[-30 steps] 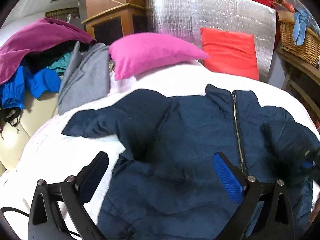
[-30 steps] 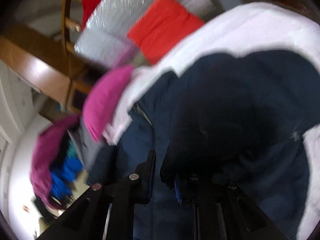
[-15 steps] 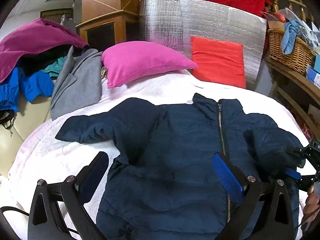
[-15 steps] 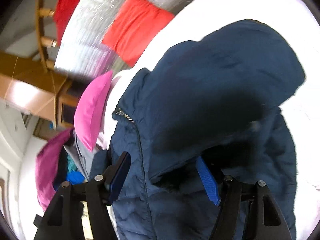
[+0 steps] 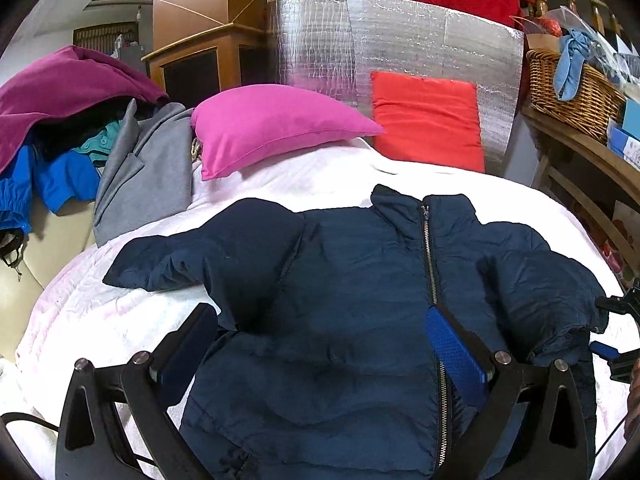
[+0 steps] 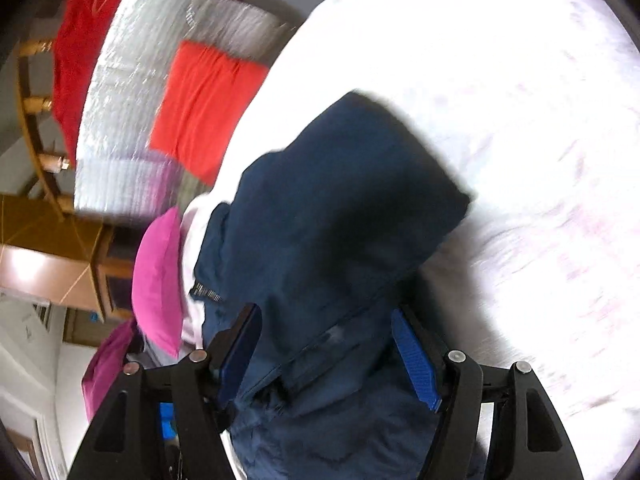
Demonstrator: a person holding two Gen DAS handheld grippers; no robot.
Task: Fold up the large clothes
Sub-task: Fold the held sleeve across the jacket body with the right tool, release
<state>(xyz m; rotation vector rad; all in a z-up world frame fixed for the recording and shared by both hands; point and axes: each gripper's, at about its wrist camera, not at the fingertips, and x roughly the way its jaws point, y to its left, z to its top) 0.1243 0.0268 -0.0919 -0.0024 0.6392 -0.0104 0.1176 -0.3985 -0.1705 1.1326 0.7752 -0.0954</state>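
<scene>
Jacket (image 5: 340, 288), navy, zipped, lies front-up on white bed cover (image 5: 100, 312); pink pillow (image 5: 272, 128) behind. We hold left gripper (image 5: 328, 344) spread above jacket's lower half, nothing pinched.

Right wrist view: our right gripper (image 6: 324, 352) spread, folded-in sleeve (image 6: 344, 208) between pads, not pressed; frame blurred.

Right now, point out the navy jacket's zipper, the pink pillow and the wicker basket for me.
navy jacket's zipper (image 5: 431, 264): left wrist view, on the metal teeth below the collar.
pink pillow (image 5: 272, 124): left wrist view, middle of its top face.
wicker basket (image 5: 576, 96): left wrist view, on its woven front wall.
</scene>
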